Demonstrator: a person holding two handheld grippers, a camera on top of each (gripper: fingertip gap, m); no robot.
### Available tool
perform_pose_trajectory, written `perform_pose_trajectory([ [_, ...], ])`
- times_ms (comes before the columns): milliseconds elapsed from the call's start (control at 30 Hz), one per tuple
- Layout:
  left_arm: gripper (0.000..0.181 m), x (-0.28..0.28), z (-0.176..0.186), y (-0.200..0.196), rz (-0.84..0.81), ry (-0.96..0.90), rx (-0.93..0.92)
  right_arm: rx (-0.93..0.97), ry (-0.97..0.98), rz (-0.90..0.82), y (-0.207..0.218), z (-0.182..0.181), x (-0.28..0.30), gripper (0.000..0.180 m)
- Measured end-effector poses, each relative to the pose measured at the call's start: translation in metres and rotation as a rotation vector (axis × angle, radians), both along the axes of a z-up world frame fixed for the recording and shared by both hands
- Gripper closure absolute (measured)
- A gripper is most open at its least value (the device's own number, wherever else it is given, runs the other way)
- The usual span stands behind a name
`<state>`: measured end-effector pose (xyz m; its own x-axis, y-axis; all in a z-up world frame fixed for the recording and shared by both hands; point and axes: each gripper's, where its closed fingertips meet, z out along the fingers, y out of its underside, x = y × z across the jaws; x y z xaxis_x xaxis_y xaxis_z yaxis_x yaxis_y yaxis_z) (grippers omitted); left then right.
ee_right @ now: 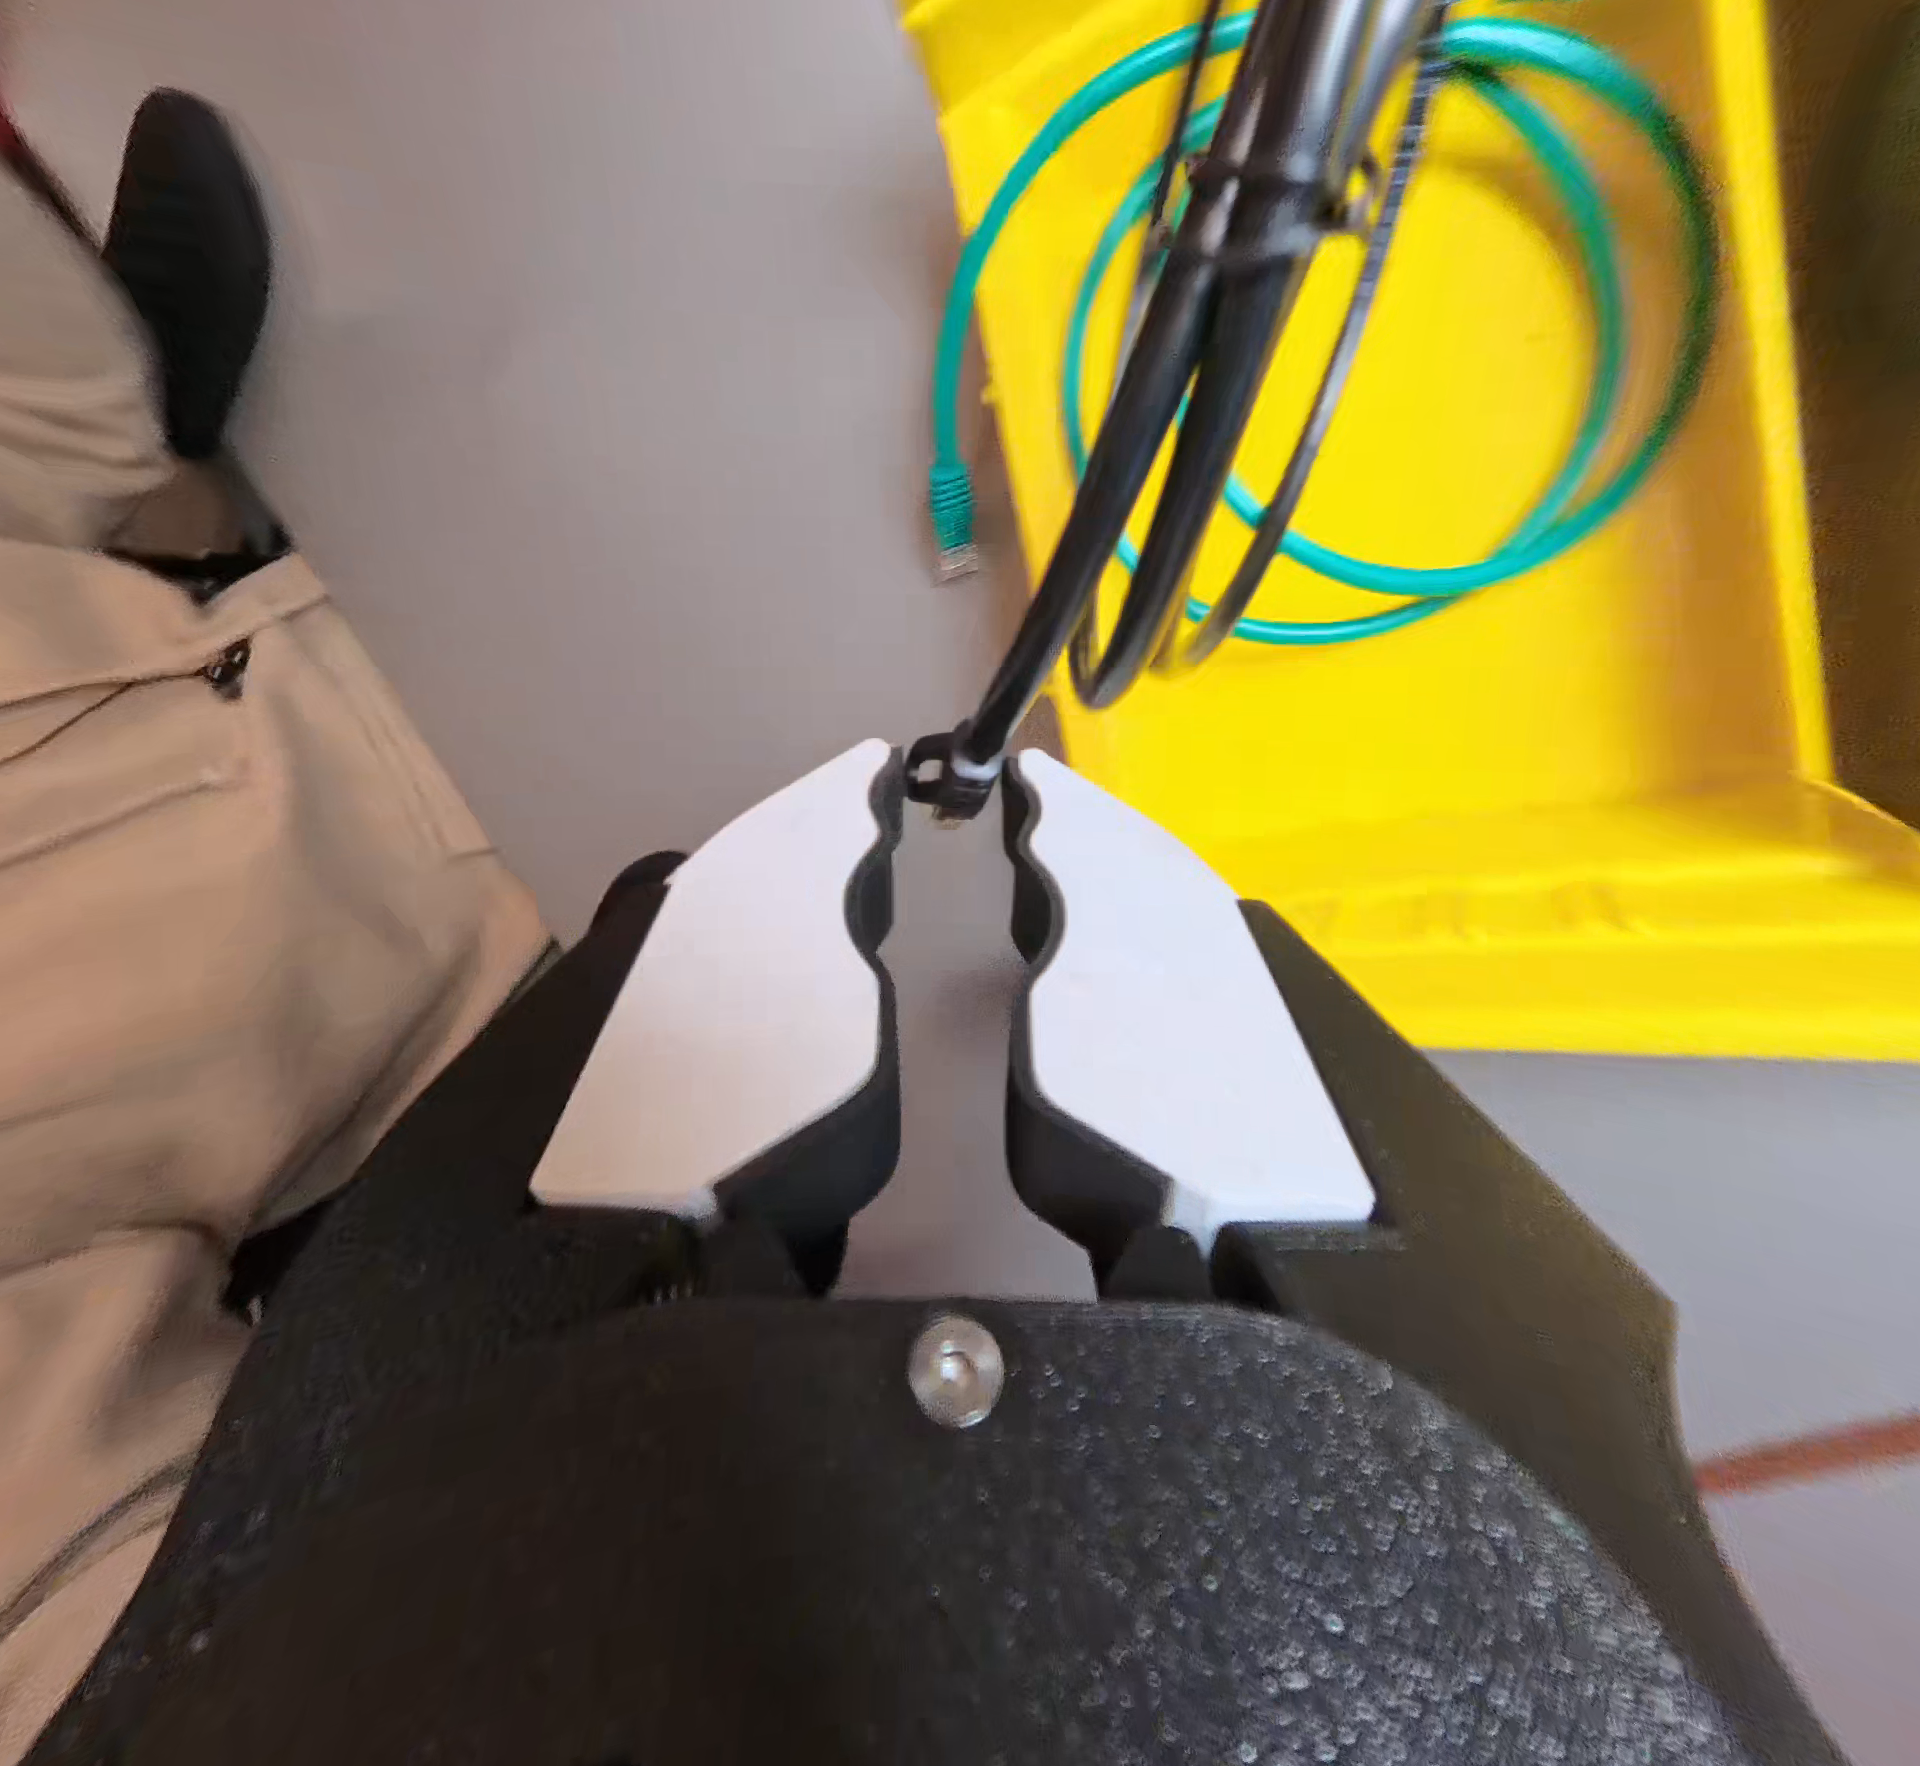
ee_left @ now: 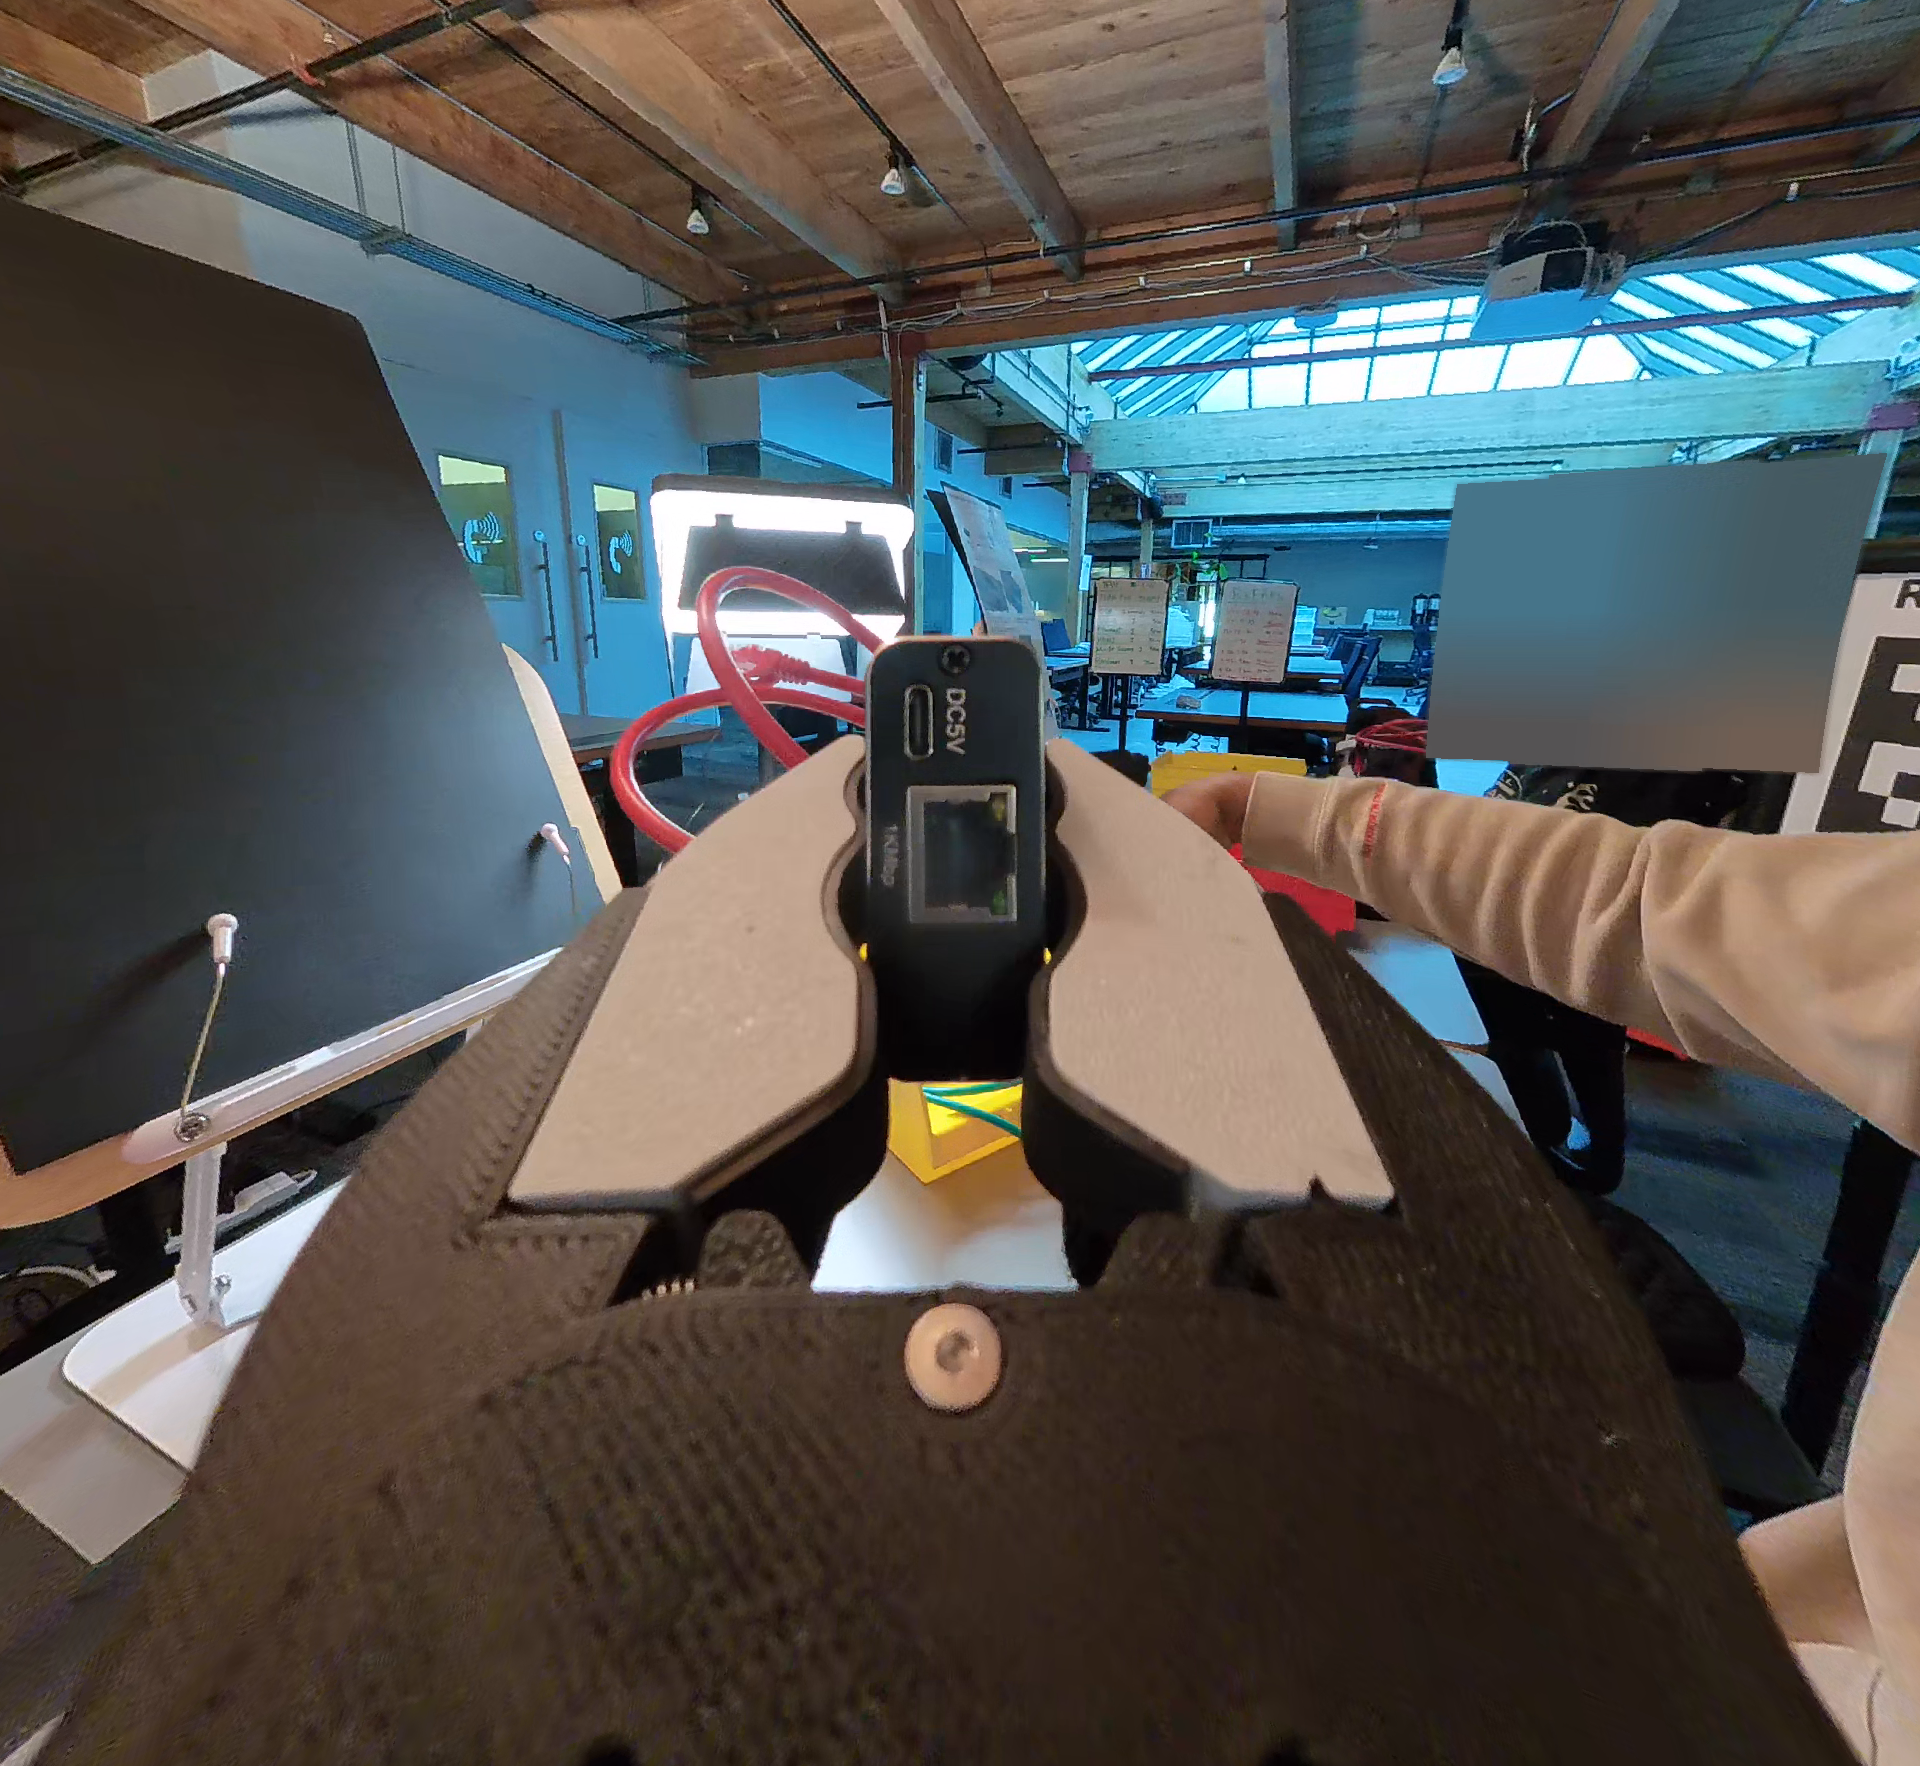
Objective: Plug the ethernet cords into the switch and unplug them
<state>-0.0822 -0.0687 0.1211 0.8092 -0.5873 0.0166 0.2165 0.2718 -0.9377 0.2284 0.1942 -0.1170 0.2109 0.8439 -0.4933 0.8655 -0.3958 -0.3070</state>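
Observation:
My left gripper [ee_left: 956, 843] is shut on a small black switch [ee_left: 956, 708] and holds it on end in the air, one network port and a small power port facing me. A red ethernet cord [ee_left: 727, 667] loops behind the switch; where it ends is hidden. My right gripper [ee_right: 953, 766] points down at the grey table [ee_right: 623, 262], its tips closed on the plug end [ee_right: 948, 774] of a bundled black cord [ee_right: 1226, 241] that runs up out of view. A green ethernet cord [ee_right: 1558, 511] lies coiled in a yellow bin [ee_right: 1558, 833], one plug [ee_right: 951, 521] on the table.
A person's beige sleeve [ee_left: 1558, 906] reaches across at the right of the left wrist view, and beige clothing [ee_right: 156, 833] fills the left of the right wrist view. A black panel on a white stand [ee_left: 208, 677] stands at left. The yellow bin shows below the switch [ee_left: 951, 1145]. About 45 cm separates my left fingertips from my right.

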Motion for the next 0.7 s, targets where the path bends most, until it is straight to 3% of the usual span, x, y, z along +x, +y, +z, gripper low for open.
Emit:
perform_pose_trajectory([
  [133,0.154,0.001,-0.004,0.004,-0.005,0.005,-0.017,0.196,-0.11,-0.124,0.055,0.008,0.021,0.144],
  [300,0.154,0.001,-0.009,0.008,-0.007,0.008,-0.033,0.482,-0.041,-0.169,0.079,0.04,0.001,0.145],
  [533,0.154,0.004,-0.014,0.013,-0.019,0.0,-0.047,0.661,0.188,0.0,0.01,0.045,-0.076,0.143],
  [700,0.154,0.007,-0.015,0.017,-0.041,-0.045,-0.035,0.535,0.655,0.089,-0.083,0.088,-0.155,0.145],
])
